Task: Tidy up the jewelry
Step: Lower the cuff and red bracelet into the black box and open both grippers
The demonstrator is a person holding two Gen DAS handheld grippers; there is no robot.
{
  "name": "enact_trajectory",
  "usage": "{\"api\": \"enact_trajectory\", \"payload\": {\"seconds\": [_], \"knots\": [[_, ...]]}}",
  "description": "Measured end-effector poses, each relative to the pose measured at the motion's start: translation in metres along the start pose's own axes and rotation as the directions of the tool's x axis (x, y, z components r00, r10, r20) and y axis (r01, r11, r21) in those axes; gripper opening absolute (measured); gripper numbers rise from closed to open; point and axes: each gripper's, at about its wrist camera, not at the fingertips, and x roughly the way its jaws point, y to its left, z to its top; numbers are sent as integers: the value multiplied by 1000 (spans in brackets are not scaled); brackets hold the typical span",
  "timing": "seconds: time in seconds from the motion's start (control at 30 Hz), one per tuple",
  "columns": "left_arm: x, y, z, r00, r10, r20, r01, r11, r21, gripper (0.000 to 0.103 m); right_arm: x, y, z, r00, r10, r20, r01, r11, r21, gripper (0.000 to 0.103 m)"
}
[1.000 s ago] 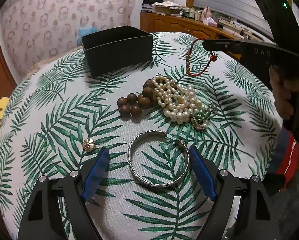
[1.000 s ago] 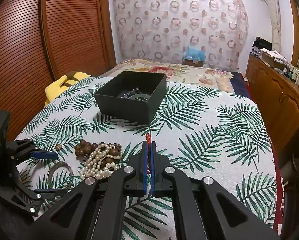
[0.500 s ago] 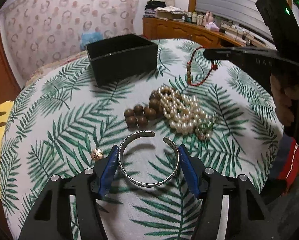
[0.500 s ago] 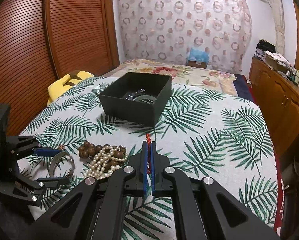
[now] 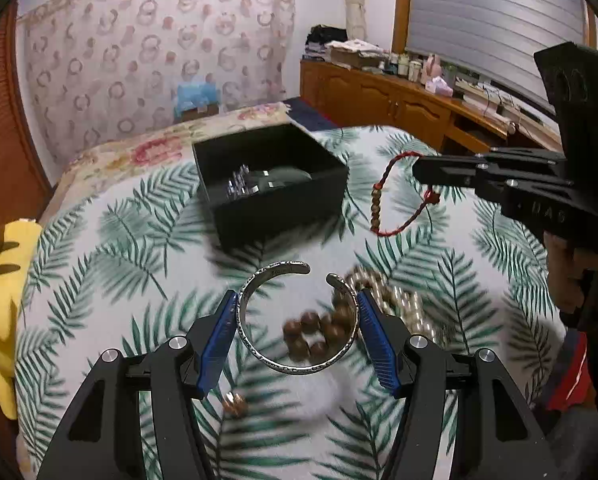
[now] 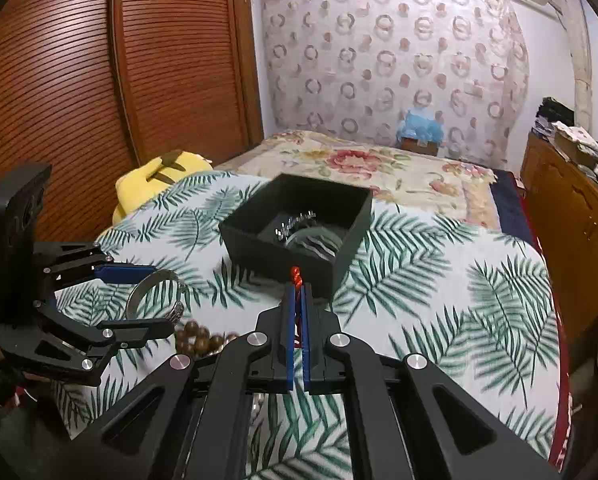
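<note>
My left gripper [image 5: 297, 304] is shut on a silver cuff bangle [image 5: 259, 350] and holds it above the leaf-print cloth; both also show in the right wrist view, the gripper [image 6: 139, 296] and the bangle [image 6: 155, 286]. My right gripper [image 6: 297, 294] is shut on a red cord bracelet [image 6: 296, 274] with small beads, which hangs from its tips in the left wrist view [image 5: 395, 204]. The black box [image 5: 271, 184] stands beyond, with silver pieces inside [image 6: 299, 224]. Brown wooden beads [image 5: 319, 330] and pearls [image 5: 403, 300] lie under the bangle.
A small gold ring piece [image 5: 234, 402] lies on the cloth near my left fingers. A yellow plush [image 5: 3, 276] sits at the left edge. A wooden sideboard [image 5: 399, 96] stands right, a slatted wardrobe [image 6: 99, 80] left, a floral bed [image 6: 379, 164] behind.
My left gripper closed on the bangle and lifted it off the cloth, moving forward toward the box. My right gripper, still holding the red bracelet, moved closer to the box.
</note>
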Motion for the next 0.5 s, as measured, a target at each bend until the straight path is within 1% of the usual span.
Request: {"api": "enact_trajectory", "payload": {"seconds": [0.27,0.4,0.5], "knots": [[8,17,35,999,19,33,-19,999,-26,57,22,-5,33,999,36,11,-35,999,-41,3],[14,28,52,998,41,55,-39,998,-40,57,39,-7,53,999,44,19,-43,997,-70,3],[19,37,61,997,49,64,-45,997,-58,57,57,-11,63,999,51,8,-51,996,-76,3]]}}
